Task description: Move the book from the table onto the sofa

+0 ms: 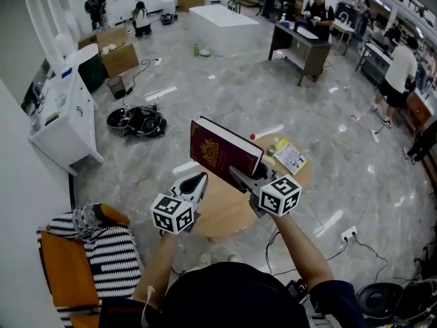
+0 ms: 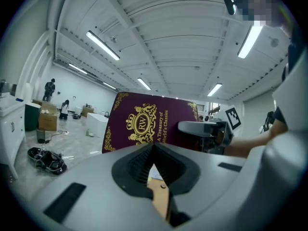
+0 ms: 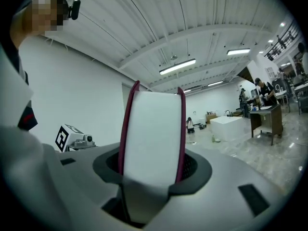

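A dark red hardback book (image 1: 222, 150) with gold print hangs tilted above the round wooden table (image 1: 225, 214). My right gripper (image 1: 240, 178) is shut on its lower edge; in the right gripper view the white page edge (image 3: 153, 134) fills the gap between the jaws. My left gripper (image 1: 198, 178) is shut with nothing in it, just left of the book and apart from it. In the left gripper view the book's front cover (image 2: 144, 124) faces me beyond the closed jaws. The orange sofa (image 1: 65, 265) with a striped cushion (image 1: 109, 251) lies at the lower left.
A yellow booklet (image 1: 290, 157) and a small red thing (image 1: 253, 137) lie on the table's far side. A white cabinet (image 1: 65, 115) and a cable pile (image 1: 140, 121) are to the left. A power strip (image 1: 348, 234) lies on the floor right. People work far back.
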Available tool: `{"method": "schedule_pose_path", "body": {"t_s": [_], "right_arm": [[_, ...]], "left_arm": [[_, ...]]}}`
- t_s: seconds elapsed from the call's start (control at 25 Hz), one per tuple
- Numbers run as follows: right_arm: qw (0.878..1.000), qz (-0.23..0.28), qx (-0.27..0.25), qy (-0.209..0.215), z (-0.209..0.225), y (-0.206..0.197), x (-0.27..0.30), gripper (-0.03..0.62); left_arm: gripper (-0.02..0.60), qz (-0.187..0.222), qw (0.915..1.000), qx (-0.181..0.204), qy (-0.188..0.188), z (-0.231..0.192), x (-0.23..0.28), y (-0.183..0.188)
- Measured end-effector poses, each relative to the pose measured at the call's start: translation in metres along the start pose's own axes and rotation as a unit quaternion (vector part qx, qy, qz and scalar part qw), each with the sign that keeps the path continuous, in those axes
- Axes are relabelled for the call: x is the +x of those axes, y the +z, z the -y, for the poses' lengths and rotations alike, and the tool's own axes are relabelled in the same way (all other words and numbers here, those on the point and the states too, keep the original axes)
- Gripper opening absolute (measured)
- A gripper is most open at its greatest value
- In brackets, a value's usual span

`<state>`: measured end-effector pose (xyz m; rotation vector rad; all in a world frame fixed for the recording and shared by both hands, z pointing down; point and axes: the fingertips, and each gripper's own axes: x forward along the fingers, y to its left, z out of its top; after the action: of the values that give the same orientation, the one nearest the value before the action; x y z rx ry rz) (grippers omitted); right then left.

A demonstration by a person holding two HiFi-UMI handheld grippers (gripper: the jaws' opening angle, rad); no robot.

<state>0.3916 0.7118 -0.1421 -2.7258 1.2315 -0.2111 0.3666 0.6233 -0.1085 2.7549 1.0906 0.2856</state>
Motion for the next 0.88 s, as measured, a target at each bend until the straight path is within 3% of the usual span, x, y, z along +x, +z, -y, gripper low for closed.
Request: {"method": "schedule_pose_path", "body": {"t_s": [0.16, 0.36, 0.64, 0.88], "right_arm": [[0.998, -0.012, 0.004, 0.055, -0.003, 0.014, 0.000, 0.239], [0.990, -0.033, 0.014, 0.135, -0.030, 0.014, 0.008, 0.239], [0.973, -0.057, 0.015, 0.223, -0.121, -0.058, 0.072, 0.239], [0.956, -0.071, 0.009, 0.285, -0.174, -0.077, 0.110, 0.239]], "left_arm": [[0.017, 0.006, 0.9980, -0.006, 0.062, 0.014, -0.013, 0.014], [0.017, 0.009, 0.9892, -0.027, 0.144, 0.021, -0.051, 0.016], [0.017, 0.034, 0.9662, -0.056, 0.249, -0.031, -0.176, -0.046], [0.017, 0.054, 0.9463, -0.057, 0.314, -0.052, -0.234, -0.054]]}}
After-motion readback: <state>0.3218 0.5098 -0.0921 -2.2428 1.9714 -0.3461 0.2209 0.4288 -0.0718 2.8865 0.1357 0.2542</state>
